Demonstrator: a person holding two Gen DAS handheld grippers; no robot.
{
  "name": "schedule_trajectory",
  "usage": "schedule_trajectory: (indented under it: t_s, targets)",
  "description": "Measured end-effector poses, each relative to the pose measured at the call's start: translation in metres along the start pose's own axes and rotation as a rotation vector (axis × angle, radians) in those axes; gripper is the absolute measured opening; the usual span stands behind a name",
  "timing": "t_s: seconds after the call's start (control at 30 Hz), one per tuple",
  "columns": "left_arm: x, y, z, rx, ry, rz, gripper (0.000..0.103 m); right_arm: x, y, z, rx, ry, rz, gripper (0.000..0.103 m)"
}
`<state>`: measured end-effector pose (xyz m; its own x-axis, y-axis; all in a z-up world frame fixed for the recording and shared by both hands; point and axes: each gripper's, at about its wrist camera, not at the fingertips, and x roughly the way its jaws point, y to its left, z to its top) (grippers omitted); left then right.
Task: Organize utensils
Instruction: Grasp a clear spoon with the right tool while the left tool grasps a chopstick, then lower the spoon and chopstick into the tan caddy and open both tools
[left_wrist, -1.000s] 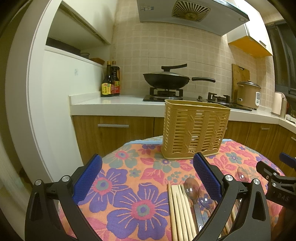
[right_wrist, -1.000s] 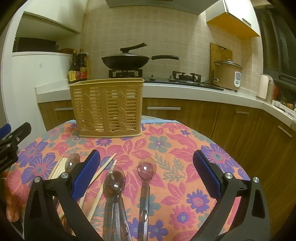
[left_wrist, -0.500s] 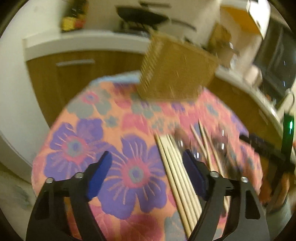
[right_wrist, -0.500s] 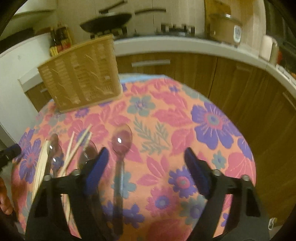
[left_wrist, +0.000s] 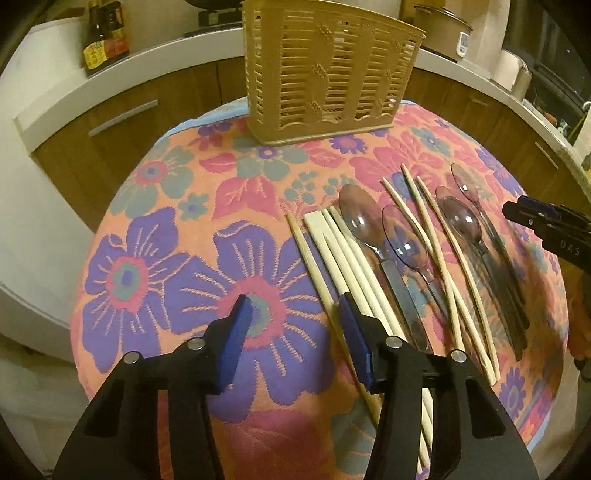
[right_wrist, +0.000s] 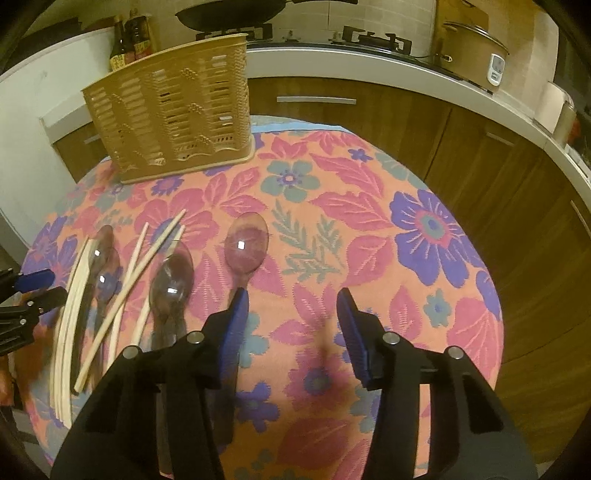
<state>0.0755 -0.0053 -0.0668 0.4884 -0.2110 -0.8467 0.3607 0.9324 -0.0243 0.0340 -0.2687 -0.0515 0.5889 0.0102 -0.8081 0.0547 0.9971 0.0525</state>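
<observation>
Several wooden chopsticks and clear plastic spoons lie side by side on the floral tablecloth. A tan slotted utensil basket stands at the table's far edge. My left gripper is open and empty above the cloth, its right finger over the leftmost chopsticks. My right gripper is open and empty, its left finger over the handle of the rightmost spoon. The basket and chopsticks also show in the right wrist view.
Behind the round table runs a white countertop with wooden cabinets, sauce bottles, a wok on the stove and a rice cooker. The table edge drops off on all sides.
Both grippers have risen and tilted down, from a level view toward the counter to a view down onto the table. Both jaws have narrowed somewhat. The utensils have not moved.
</observation>
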Motion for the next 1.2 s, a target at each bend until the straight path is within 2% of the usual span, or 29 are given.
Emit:
schedule_trajectory:
  t_s: [0.17,0.27,0.37,0.5,0.53,0.57,0.63,0.7,0.73,0.77,0.83,0.93,1.07,1.2]
  targets:
    - [0.0,-0.007,0.005,0.001,0.034,0.034,0.049,0.005,-0.001,-0.001,0.011,0.039,-0.016,0.046]
    - [0.005,-0.017,0.011,0.04,0.056,0.084,0.049,0.014,-0.008,0.002,0.044,0.119,-0.035,0.046]
    - [0.004,-0.017,0.012,0.044,0.06,0.082,0.048,0.015,-0.019,0.009,0.094,0.161,0.077,0.046]
    - [0.002,-0.016,0.01,0.05,0.051,0.063,0.045,0.016,-0.006,0.02,0.052,0.193,0.149,0.045]
    - [0.001,-0.016,0.011,0.051,0.052,0.059,0.04,0.018,-0.002,0.022,0.043,0.202,0.151,0.043]
    - [0.002,-0.015,0.011,0.051,0.051,0.056,0.036,0.021,0.003,0.024,0.034,0.211,0.152,0.036]
    - [0.002,-0.015,0.013,0.053,0.054,0.055,0.033,0.029,0.012,0.03,0.012,0.244,0.146,0.031]
    - [0.004,-0.016,0.015,0.059,0.056,0.063,0.026,0.037,0.021,0.031,0.002,0.288,0.148,0.019]
    - [0.003,-0.017,0.016,0.065,0.053,0.072,0.015,0.038,0.024,0.032,-0.011,0.287,0.128,0.014]
    - [0.003,-0.016,0.016,0.066,0.051,0.086,0.01,0.037,0.03,0.033,-0.043,0.285,0.102,0.01]
    - [0.003,-0.013,0.016,0.049,0.041,0.088,0.004,0.034,0.033,0.033,-0.059,0.28,0.104,0.01]
    - [0.0,-0.001,0.016,-0.012,0.014,0.005,0.004,0.029,0.031,0.034,-0.053,0.264,0.119,0.01]
    - [-0.017,0.006,0.022,-0.068,-0.071,-0.078,0.004,0.014,0.025,0.039,-0.046,0.218,0.162,0.01]
    - [-0.049,0.004,0.044,-0.059,-0.186,-0.153,0.004,-0.017,0.029,0.063,-0.073,0.095,0.21,0.01]
